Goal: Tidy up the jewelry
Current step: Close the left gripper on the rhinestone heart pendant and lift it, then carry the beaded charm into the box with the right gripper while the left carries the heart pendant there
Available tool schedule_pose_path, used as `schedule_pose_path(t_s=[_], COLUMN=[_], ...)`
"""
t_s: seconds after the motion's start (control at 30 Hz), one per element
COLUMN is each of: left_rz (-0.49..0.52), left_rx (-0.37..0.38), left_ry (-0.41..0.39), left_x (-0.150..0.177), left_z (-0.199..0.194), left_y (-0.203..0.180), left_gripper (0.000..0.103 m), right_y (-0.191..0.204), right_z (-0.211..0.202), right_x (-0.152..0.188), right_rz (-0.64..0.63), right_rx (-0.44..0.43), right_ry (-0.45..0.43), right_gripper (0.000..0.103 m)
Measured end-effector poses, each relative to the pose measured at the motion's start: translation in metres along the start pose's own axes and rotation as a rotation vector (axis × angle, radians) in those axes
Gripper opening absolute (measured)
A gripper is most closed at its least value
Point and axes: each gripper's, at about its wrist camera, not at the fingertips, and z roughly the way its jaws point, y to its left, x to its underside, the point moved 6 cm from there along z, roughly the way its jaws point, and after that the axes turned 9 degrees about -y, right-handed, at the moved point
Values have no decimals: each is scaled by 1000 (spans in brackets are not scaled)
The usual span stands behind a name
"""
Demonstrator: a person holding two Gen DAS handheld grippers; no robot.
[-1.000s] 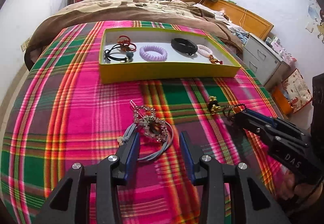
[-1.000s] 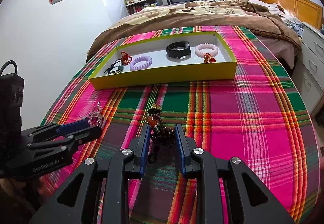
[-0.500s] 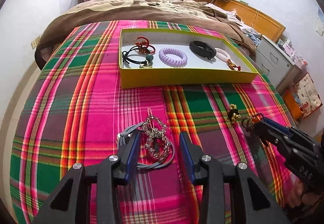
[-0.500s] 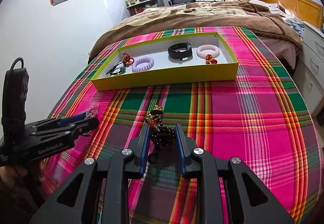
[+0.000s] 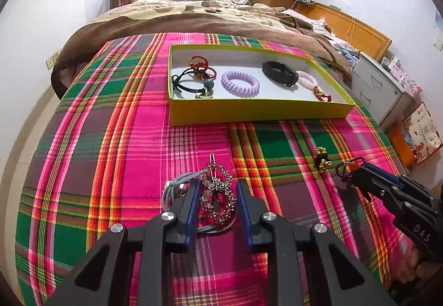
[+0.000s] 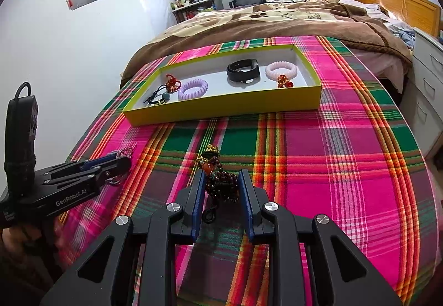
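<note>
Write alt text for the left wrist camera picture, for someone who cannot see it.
Two black gripper fingers straddle a rhinestone hair clip lying on a grey hair tie on a pink and green plaid bedspread. Beyond sits a yellow tray holding hair ties, a lilac coil bracelet and a black wristband. At right, the other gripper meets a dark beaded bracelet.

The near wall of the yellow box (image 5: 257, 113) hides the floor of the box just behind it. Beside the box, the left gripper (image 5: 217, 195) covers part of the grey cord (image 5: 173, 192) under the rhinestone ornament (image 5: 217, 192); whether its pads touch the ornament cannot be told. The right gripper (image 6: 221, 189) screens the sides of the dark bead bracelet (image 6: 221, 185).
</note>
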Motion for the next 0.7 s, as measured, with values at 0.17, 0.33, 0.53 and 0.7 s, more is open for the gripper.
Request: schedule_pose_path(t_s=[0.17,0.33,0.53,0.7], left_rz=[-6,-7,18,21], left_rx=[27,51,62,78], left_ry=[-31,-76,-111,-123], left_x=[-5,-9,-14,-23], left_z=[-9,-18,-26,-30], left_y=[-2,-4,-8,-11], left_gripper=[26,26,26,26], right_y=[-2,-2,-2,-5], right_z=[-4,-8,-13,-17], right_x=[-4,-6,-10,-17], right_rz=[7,11,13,19], right_rx=[2,6,8,11], right_ry=[-13,-21,-35,-48], right_gripper=[25,25,25,25])
